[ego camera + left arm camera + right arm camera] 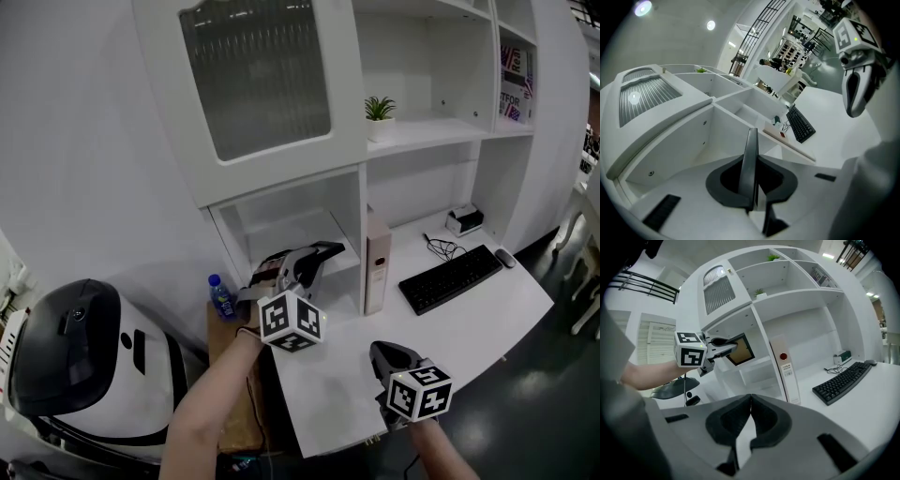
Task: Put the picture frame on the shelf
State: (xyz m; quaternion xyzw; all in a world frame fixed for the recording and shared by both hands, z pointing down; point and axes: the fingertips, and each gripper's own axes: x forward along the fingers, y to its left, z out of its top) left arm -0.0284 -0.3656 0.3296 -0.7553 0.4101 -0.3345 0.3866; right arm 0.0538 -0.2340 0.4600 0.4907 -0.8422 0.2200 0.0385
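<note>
The picture frame (740,348) has a dark border and a brown face. My left gripper (322,251) is shut on it and holds it at the mouth of the shelf's lower left compartment (281,220). In the left gripper view the frame (751,159) shows edge-on, pinched between the jaws of the left gripper (757,165), with the compartment floor just beyond. My right gripper (382,354) hangs low over the white desk (487,309), away from the frame. The right gripper (750,399) has its jaws shut with nothing between them.
A white binder (378,262) stands upright just right of the compartment. On the desk lie a black keyboard (452,277), a mouse (504,258) and a small device (464,219). A potted plant (380,114) sits on an upper shelf. A blue bottle (222,296) stands at the left.
</note>
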